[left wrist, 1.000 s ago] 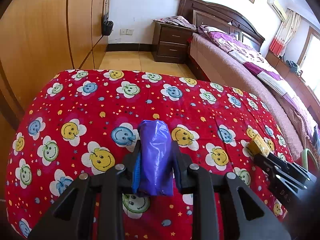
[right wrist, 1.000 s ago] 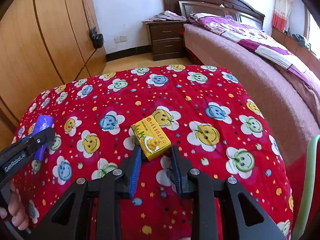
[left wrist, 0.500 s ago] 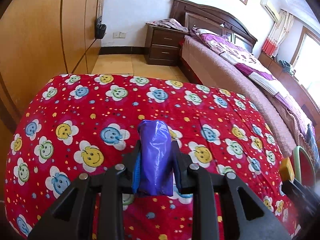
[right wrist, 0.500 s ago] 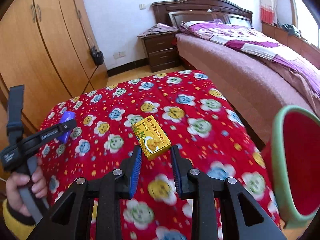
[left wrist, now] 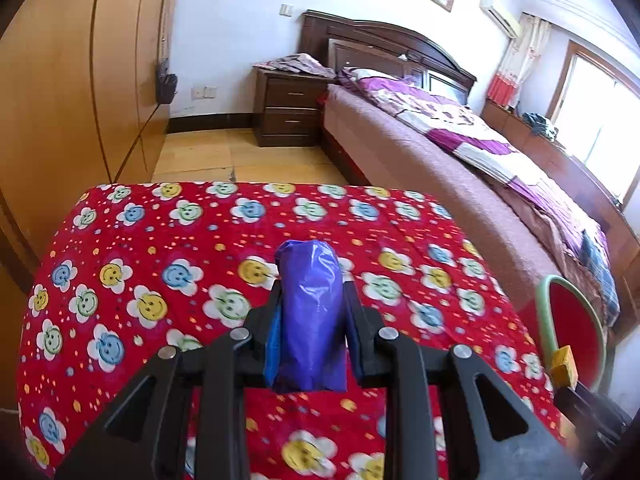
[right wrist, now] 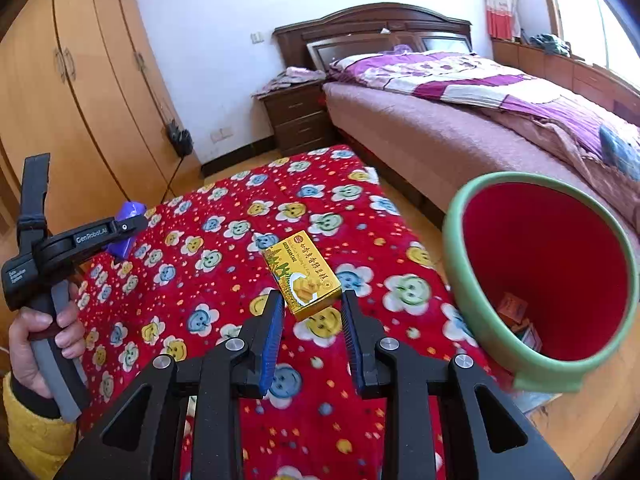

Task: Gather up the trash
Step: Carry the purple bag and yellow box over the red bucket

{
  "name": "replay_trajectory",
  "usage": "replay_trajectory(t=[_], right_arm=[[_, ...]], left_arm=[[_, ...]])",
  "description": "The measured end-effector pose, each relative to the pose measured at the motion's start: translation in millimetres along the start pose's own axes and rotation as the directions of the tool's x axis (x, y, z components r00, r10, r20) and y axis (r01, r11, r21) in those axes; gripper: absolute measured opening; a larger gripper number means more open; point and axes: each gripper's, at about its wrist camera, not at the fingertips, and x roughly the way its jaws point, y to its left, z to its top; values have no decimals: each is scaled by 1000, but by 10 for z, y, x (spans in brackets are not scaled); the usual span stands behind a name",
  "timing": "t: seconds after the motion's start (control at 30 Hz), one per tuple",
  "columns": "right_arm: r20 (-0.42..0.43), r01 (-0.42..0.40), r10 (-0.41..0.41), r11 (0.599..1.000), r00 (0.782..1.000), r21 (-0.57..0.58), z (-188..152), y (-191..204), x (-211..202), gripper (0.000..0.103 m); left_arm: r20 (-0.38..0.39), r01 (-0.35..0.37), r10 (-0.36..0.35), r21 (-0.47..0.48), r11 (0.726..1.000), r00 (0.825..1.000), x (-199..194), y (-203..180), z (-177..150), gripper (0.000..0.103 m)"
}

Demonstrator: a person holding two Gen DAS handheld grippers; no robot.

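Both tongs are clamped on trash. At bottom centre of the left wrist view, the left gripper [left wrist: 312, 312] pinches a purple plastic bundle [left wrist: 311, 312] between its pads, the bundle standing up past the fingertips. At bottom centre of the right wrist view, the right gripper [right wrist: 312, 312] grips the near end of a yellow carton [right wrist: 302, 274], most of the box jutting forward over the red smiley-print cover [right wrist: 208, 280].

The bundle looks like soft, crinkled film: light, squashy and probably slippery, so a grip across its middle seems safest. The carton looks light and stiff but crushable; its end hold leaves it free to pivot, and a grip nearer its centre would likely be steadier.

Both grippers point downward over the cover. At the left edge of the right wrist view, a hand [right wrist: 44, 340] in a yellow sleeve [right wrist: 36, 436] wraps the left gripper's handle.

Farther off, at right in that view, a red bin with a green rim [right wrist: 460, 248] tips its mouth toward the camera, with some trash inside. Beyond it stand the bed [right wrist: 460, 120] and wardrobe [right wrist: 60, 100].
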Motion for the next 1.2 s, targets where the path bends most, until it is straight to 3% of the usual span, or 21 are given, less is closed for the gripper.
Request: replay_trajectory(t=[0.5, 1.2], right_arm=[[97, -15, 7, 996, 995, 86, -185, -428, -638, 29], [170, -14, -21, 979, 985, 202, -298, -1001, -1000, 29]], left_arm=[[-25, 139, -139, 8, 990, 990, -427, -615, -291, 27], [-65, 223, -217, 99, 970, 974, -541, -1419, -470, 27]])
